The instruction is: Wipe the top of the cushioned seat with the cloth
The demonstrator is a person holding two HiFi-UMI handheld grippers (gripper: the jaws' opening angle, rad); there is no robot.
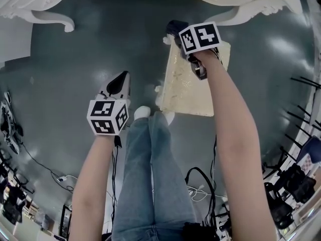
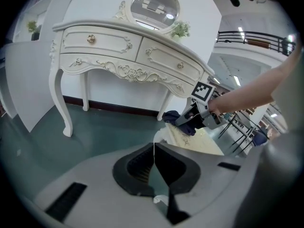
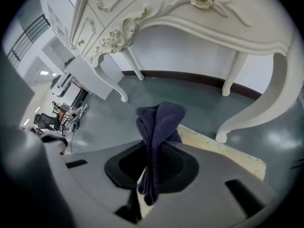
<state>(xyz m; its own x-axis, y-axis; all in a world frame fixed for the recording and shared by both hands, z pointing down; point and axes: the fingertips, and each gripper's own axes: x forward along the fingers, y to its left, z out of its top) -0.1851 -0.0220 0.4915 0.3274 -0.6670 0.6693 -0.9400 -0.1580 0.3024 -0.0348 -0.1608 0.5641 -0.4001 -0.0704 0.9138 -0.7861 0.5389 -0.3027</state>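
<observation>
The cushioned seat [image 1: 193,84] is a cream and gold stool top on the grey-green floor, just in front of the dressing table. My right gripper [image 1: 176,31] hovers over the seat's far left corner, shut on a folded dark blue cloth [image 1: 174,27]. In the right gripper view the cloth [image 3: 159,122] stands pinched between the jaws, above the seat's edge [image 3: 228,152]. My left gripper [image 1: 122,78] is held over bare floor to the left of the seat, jaws shut with nothing in them. The left gripper view shows the seat [image 2: 202,140] and the cloth [image 2: 172,116] ahead to the right.
A white carved dressing table [image 2: 118,46] with a round mirror [image 2: 155,6] stands behind the seat; its curved legs [image 1: 56,20] [image 3: 247,113] flank it. The person's jeans-clad legs [image 1: 150,174] stand next to the seat. Cables [image 1: 200,185] and black chairs [image 1: 291,185] lie near.
</observation>
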